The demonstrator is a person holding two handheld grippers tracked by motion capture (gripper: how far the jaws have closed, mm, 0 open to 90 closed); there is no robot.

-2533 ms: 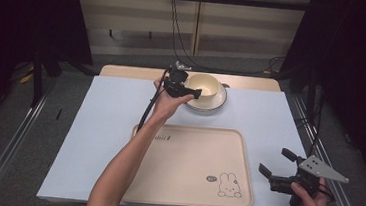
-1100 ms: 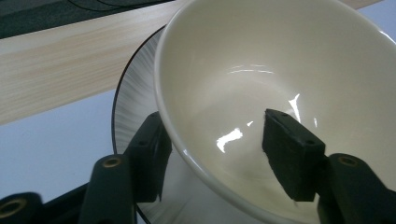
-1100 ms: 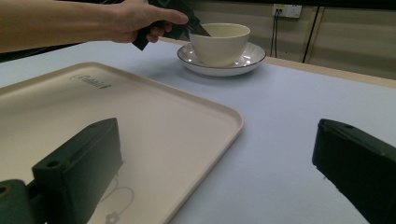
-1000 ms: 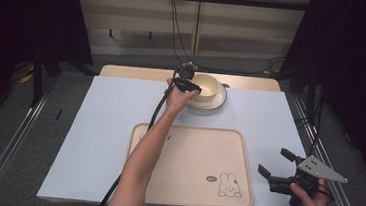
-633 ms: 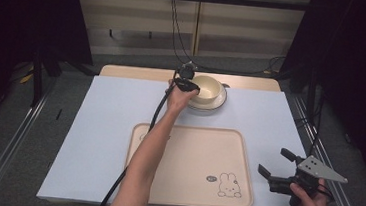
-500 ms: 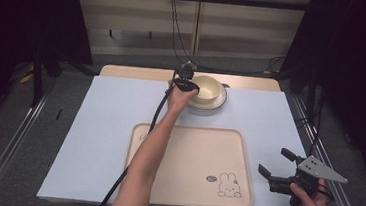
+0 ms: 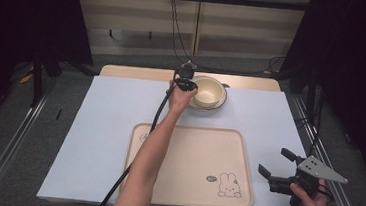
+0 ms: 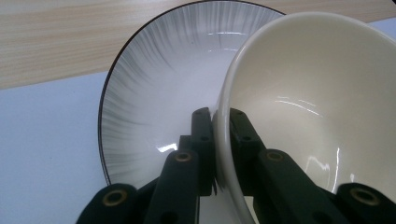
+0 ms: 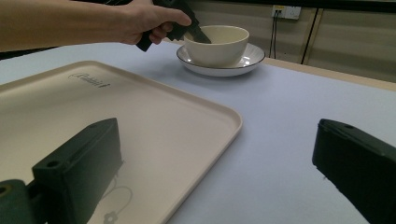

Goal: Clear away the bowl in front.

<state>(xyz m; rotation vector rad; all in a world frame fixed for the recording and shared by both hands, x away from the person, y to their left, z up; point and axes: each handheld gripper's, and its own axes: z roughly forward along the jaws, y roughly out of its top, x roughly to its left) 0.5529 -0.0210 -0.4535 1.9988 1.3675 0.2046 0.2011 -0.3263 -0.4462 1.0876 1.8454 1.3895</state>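
Pale blue table cover (image 7: 93,125) runs out just behind the striped plate (image 8: 154,93), with bare wood beyond. I have my left gripper (image 8: 217,135) clenched on the cream bowl (image 7: 208,91) rim, 1 jaw inside, 1 outside. A thin pinch like that could slip, or drag the plate along. My right gripper (image 7: 278,166) hangs released beside the bunny tray (image 7: 188,194), whose flat is wide open.

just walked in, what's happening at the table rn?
A person is working two handheld grippers. The left gripper has its jaws pinched on the rim of the cream bowl, one jaw inside and one outside; the bowl sits on a striped plate at the far edge. The right gripper hangs open beside the tray, holding nothing.
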